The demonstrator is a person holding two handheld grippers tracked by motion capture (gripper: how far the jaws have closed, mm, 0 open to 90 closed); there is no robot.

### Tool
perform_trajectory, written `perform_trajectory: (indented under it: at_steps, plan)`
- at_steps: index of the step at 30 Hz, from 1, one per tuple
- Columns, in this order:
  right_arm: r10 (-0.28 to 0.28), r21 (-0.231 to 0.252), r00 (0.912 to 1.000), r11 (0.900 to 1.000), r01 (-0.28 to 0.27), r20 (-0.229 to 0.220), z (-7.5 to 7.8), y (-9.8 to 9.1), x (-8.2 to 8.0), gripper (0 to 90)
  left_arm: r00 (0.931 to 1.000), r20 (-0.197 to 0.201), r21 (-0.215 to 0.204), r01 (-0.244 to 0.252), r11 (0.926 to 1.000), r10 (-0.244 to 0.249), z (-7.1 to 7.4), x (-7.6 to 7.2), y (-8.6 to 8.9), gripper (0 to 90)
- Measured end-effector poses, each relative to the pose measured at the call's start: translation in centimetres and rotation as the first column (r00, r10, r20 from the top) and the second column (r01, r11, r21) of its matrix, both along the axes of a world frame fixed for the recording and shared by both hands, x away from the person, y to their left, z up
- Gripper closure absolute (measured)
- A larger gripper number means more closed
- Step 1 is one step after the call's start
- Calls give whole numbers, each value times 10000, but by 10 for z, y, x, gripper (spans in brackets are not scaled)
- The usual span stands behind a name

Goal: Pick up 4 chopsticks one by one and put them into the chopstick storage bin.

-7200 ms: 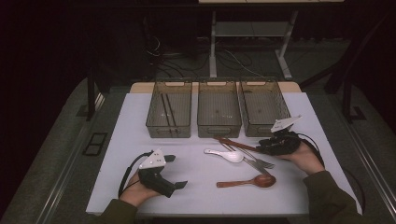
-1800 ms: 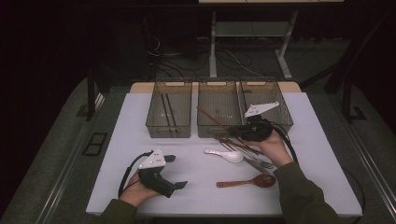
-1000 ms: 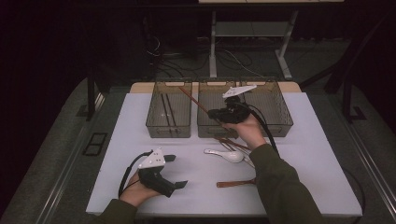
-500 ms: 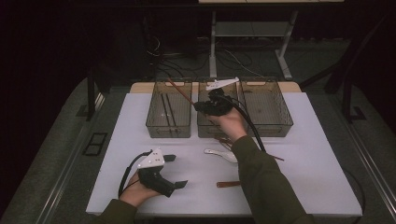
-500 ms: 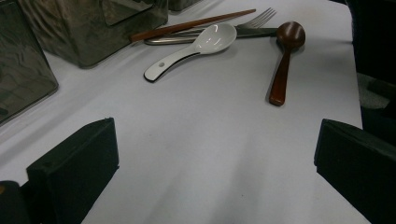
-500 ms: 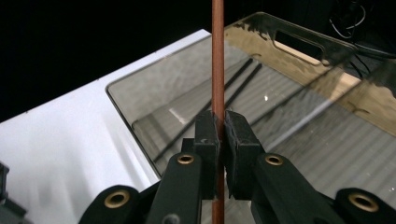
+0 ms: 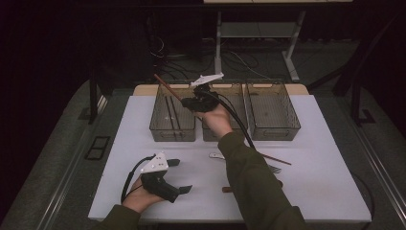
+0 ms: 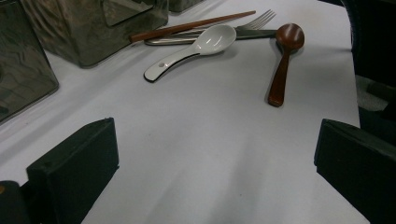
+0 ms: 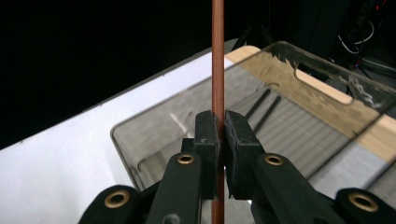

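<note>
R hand-held gripper (image 9: 218, 128) clamped on chopstick (image 9: 217, 56) | moved from cutlery pile to over far-left bin (image 7: 172, 114) | drop-in next, likely | L hand-held gripper (image 7: 181, 175) wide open, empty, near tabletop (image 7: 330, 158) front edge.

A staged recording space, more lab or studio than home. A white table (image 7: 335, 158) stands alone on grey carpet, with darkness and black drapes all around. Behind it, loose cables (image 7: 172, 57) lie tangled on the floor beside the metal legs of a workbench (image 7: 253, 33). Three identical clear bins (image 7: 273, 115) sit in a tidy row at the table's far edge. The person wears handheld devices trailing cables, which suits a test setup.
</note>
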State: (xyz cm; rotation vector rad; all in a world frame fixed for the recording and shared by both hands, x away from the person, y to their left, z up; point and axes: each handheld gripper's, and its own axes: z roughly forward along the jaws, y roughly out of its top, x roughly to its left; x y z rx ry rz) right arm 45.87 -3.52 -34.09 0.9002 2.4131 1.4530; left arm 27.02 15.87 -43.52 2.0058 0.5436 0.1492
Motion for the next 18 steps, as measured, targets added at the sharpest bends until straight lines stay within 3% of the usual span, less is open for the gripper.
perform_trajectory:
  at_steps: [18]
  plan:
    - [-33,-114,9997,9999,30,-222,-17,47,24,844,10000,-12,-115,66,9999,-66,1,-1,0,0]
